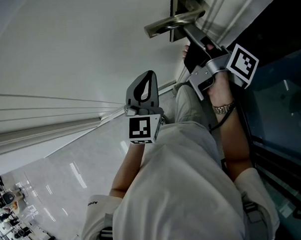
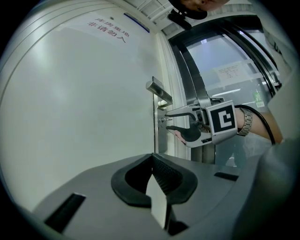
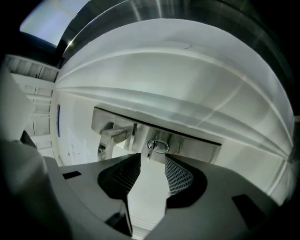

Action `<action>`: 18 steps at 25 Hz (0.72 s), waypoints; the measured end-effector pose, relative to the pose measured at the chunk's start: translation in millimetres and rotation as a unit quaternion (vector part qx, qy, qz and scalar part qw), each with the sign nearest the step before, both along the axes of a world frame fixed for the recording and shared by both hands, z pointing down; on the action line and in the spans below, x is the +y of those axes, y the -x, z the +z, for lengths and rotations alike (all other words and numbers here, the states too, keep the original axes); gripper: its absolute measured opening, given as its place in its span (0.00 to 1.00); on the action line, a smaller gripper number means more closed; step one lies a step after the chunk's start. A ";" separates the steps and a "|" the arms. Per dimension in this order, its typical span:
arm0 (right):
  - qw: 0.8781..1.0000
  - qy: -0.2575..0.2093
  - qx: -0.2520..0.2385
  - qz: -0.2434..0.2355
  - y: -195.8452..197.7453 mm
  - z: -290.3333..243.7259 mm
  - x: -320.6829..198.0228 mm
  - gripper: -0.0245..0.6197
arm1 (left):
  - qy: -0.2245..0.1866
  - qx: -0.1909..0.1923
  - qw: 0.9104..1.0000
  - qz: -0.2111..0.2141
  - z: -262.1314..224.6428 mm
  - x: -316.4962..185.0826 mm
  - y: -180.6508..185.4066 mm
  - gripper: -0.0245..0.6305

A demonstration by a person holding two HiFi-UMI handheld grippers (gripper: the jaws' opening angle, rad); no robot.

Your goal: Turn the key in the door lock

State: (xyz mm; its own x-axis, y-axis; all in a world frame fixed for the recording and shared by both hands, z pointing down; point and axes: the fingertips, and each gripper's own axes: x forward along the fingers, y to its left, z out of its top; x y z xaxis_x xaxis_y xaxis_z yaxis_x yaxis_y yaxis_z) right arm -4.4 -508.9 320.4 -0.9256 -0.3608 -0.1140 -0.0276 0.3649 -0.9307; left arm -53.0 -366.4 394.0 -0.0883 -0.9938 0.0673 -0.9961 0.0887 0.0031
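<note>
Now the right gripper (image 3: 152, 160), jaws released, faces the key (image 3: 150, 150) in the lock (image 3: 163, 147) below the handle (image 3: 115, 134): centre, clench firmly, roll steadily. Left gripper (image 2: 152, 159), jaws clenched empty, hangs well off the lock.

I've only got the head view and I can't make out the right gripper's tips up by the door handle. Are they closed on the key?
Observer: No. In the right gripper view the right gripper has its jaws apart, and the key sits in the lock just ahead of the tips, with no pad pressing on it.
Operator: Is it lined up with the key?
Observer: In the left gripper view, seen from the side, the key juts from the door below the door handle, level with the gap between the two fingers.
Operator: And the left gripper?
Observer: Its own view shows the left gripper with its pads together and nothing between them, pointing at the door.
</note>
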 end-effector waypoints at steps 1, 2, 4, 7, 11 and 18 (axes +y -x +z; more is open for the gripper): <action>1.000 -0.020 0.008 -0.004 0.5 -1.1 4.0 0.25 | -0.001 -0.001 1.000 0.000 -0.8 0.2 -1.0 0.05; 0.999 -0.043 0.018 -0.006 1.1 -2.2 8.0 0.25 | -0.002 -0.001 1.000 0.001 -1.8 0.0 -1.6 0.05; 0.995 -0.090 0.039 -0.008 2.5 -3.6 15.2 0.25 | -0.002 0.000 1.000 0.001 -2.3 0.0 -1.1 0.05; 0.984 -0.152 0.096 0.005 1.2 1.9 20.0 0.25 | -0.004 0.001 1.000 -0.001 -3.0 -0.3 0.4 0.05; 0.942 -0.255 0.209 0.056 -9.1 10.9 18.3 0.25 | -0.005 0.001 1.000 -0.001 -2.0 -0.6 1.6 0.05; 0.776 -0.489 0.377 0.130 -14.9 2.5 20.1 0.25 | 0.006 0.003 1.000 -0.005 3.6 2.0 3.8 0.05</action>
State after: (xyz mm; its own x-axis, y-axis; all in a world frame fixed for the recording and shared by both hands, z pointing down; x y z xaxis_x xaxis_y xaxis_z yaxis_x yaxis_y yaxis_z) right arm 10.5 -488.8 322.9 -0.7729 -0.6284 0.0879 -0.6202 0.7775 0.1044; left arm -56.8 -364.5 397.6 -0.0977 -0.9921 0.0792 -0.9951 0.0987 0.0086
